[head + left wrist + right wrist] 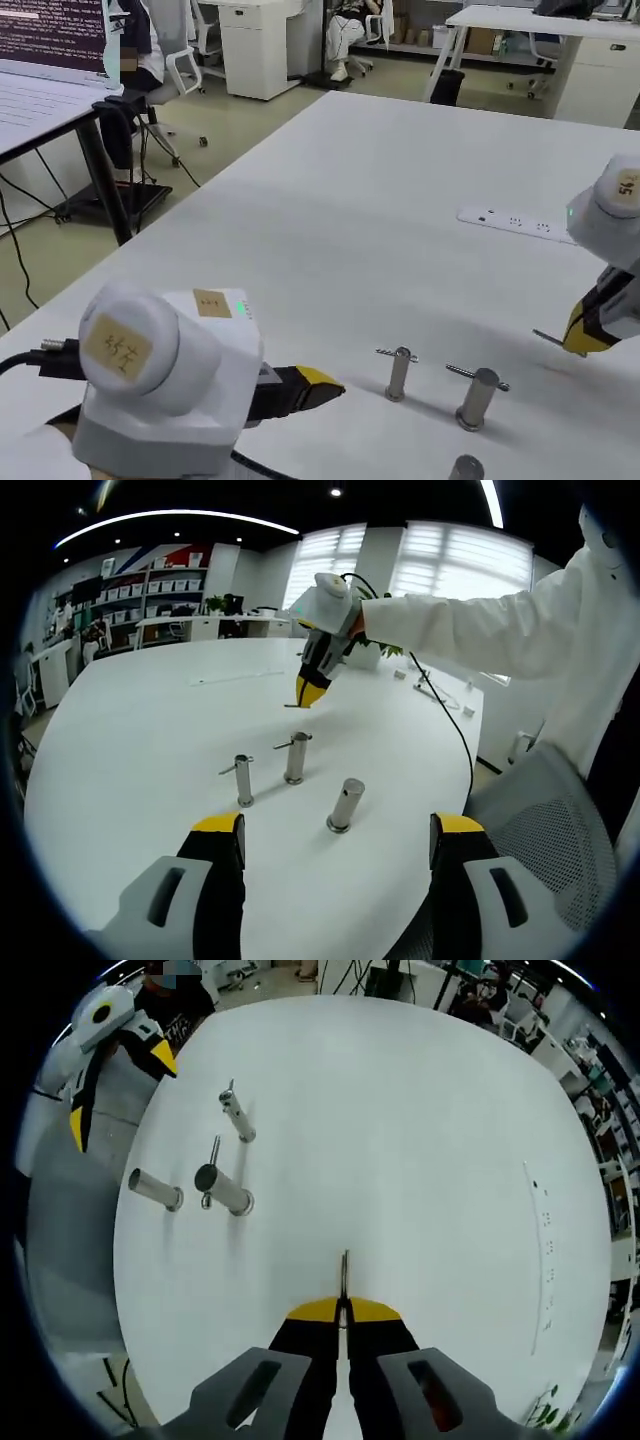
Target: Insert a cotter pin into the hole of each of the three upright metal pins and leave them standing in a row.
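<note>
My right tool (343,1312) clamps the cotter pin (344,1272), left tool (338,830) apart; approaching skewed, I could topple the bare pin (347,802).

Large white tabletop (330,220), rounded at far end; white power strip (515,222) near its right edge. Beige floor (240,130) beyond left edge, black-legged desk (95,150) with lit screen (50,30) there. White cabinets (255,45) and office chairs (185,60) further back. Grey mesh chair (545,820) at near edge. Bright blinded windows (450,565), ceiling light strips (170,518), shelving (165,585) along back wall.
</note>
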Demonstrator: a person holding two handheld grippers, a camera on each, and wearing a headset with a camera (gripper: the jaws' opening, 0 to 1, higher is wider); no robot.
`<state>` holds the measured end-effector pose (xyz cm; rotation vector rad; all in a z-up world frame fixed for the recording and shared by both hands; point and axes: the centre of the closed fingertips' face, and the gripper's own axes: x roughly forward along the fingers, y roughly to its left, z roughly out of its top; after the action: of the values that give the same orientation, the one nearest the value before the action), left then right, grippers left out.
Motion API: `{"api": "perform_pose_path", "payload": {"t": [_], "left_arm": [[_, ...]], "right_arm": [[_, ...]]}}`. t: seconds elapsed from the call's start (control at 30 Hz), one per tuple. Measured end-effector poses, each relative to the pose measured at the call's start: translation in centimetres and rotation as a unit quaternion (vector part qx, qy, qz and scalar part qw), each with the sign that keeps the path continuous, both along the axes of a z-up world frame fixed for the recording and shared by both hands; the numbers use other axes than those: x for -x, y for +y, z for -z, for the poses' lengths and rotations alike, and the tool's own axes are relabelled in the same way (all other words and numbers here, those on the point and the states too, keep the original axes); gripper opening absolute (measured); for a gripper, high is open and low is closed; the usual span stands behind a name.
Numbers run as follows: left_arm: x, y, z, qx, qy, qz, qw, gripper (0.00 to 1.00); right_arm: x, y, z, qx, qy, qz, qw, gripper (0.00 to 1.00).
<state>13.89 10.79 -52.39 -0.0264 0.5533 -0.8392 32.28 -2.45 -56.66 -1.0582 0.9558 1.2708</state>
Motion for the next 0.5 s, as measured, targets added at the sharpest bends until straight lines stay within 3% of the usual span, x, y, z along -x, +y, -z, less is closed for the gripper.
{"api": "perform_pose_path", "payload": {"t": [0.1, 0.2, 0.4, 0.5], "left_arm": [[-0.4, -0.1, -0.2, 0.001, -0.002, -0.001, 1.0, 0.72], [-0.8, -0.3, -0.5, 0.005, -0.003, -0.001, 1.0, 0.69], [-1.8, -0.9, -1.0, 0.012, -0.006, -0.001, 0.9999, 0.64], [-2.6, -1.3, -1.4, 0.017, -0.007, -0.001, 0.9998, 0.59]], "right_arm": [[0.9, 0.0, -0.8, -0.011, -0.01, -0.004, 0.9999, 0.0], [0.9, 0.0, -1.5, -0.011, -0.045, -0.022, 0.9987, 0.0], [2.6, 0.5, -3.5, -0.037, -0.088, -0.036, 0.9948, 0.0], [3.1, 1.1, -4.4, -0.063, -0.1, -0.034, 0.9924, 0.0]]}}
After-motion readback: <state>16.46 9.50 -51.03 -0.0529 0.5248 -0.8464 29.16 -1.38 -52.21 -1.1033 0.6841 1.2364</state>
